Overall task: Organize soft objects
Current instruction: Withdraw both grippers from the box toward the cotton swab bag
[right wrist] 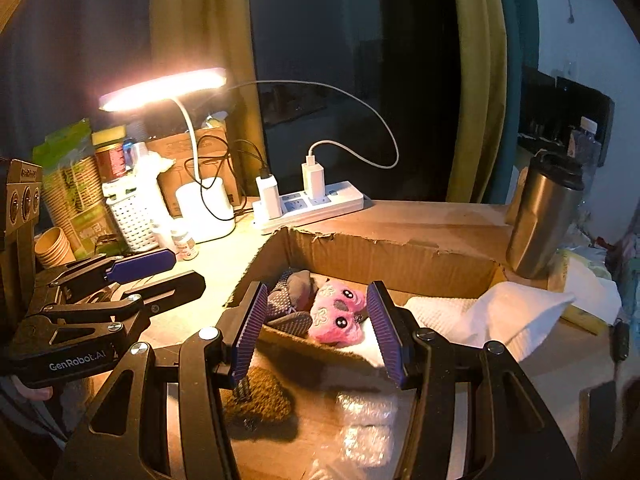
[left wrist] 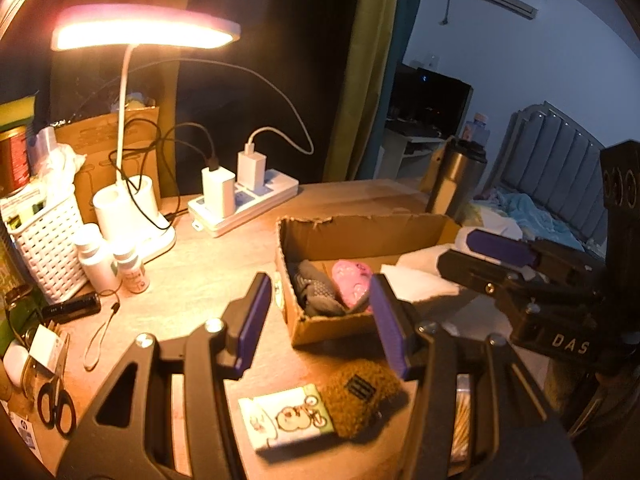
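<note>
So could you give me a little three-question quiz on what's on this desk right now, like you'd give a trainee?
1. True or false: the pink plush slippers lie inside the cardboard box.
2. Which soft thing lies on the desk outside the box, nearest the cameras? A) brown fuzzy pouch B) white cloth C) grey socks
3. Fill in: both the left claw and the right claw are ____, holding nothing.

Key: 1 true; 2 A; 3 open.
</note>
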`<state>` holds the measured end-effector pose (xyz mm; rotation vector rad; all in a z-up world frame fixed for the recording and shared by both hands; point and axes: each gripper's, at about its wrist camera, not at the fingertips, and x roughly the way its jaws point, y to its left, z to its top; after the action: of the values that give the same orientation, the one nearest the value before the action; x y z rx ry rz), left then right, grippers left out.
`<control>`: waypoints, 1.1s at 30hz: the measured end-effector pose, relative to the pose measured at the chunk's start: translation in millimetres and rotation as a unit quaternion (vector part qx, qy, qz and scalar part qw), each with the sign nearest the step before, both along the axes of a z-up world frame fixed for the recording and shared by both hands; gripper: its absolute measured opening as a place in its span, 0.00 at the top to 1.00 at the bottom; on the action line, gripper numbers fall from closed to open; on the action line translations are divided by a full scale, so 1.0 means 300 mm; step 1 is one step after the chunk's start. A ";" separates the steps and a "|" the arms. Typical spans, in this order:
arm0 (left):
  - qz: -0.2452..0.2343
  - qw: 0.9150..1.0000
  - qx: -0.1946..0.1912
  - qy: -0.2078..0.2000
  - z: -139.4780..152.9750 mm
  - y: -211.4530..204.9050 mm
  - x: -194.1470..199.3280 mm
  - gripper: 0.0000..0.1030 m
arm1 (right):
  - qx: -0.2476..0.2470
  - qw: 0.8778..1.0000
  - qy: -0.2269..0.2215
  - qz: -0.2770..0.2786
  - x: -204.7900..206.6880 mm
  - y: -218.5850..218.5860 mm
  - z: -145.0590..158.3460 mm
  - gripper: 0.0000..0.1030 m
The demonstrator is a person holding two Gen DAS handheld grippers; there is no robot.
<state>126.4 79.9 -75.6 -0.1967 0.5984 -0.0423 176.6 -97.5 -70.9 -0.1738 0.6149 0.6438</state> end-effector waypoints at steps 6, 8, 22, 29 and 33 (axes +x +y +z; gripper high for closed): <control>-0.004 1.000 -0.001 -0.004 0.001 -0.016 -0.054 0.49 | -0.003 1.000 -0.006 0.000 -0.055 -0.007 0.010 0.47; -0.005 1.000 -0.002 -0.005 0.000 -0.021 -0.067 0.49 | -0.004 1.000 -0.007 -0.001 -0.071 -0.013 0.009 0.47; -0.017 1.000 -0.003 -0.004 -0.024 -0.067 -0.154 0.49 | -0.010 1.000 -0.003 -0.012 -0.173 -0.071 -0.022 0.47; -0.023 1.000 0.003 -0.001 -0.031 -0.096 -0.188 0.49 | -0.005 1.000 -0.003 -0.018 -0.217 -0.105 -0.031 0.47; -0.028 1.000 0.005 -0.002 -0.036 -0.124 -0.213 0.49 | -0.001 1.000 -0.002 -0.022 -0.244 -0.135 -0.040 0.47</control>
<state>62.6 42.9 -86.2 -0.1693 0.5996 -0.0930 103.3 -137.9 -83.0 -0.1629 0.6135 0.6012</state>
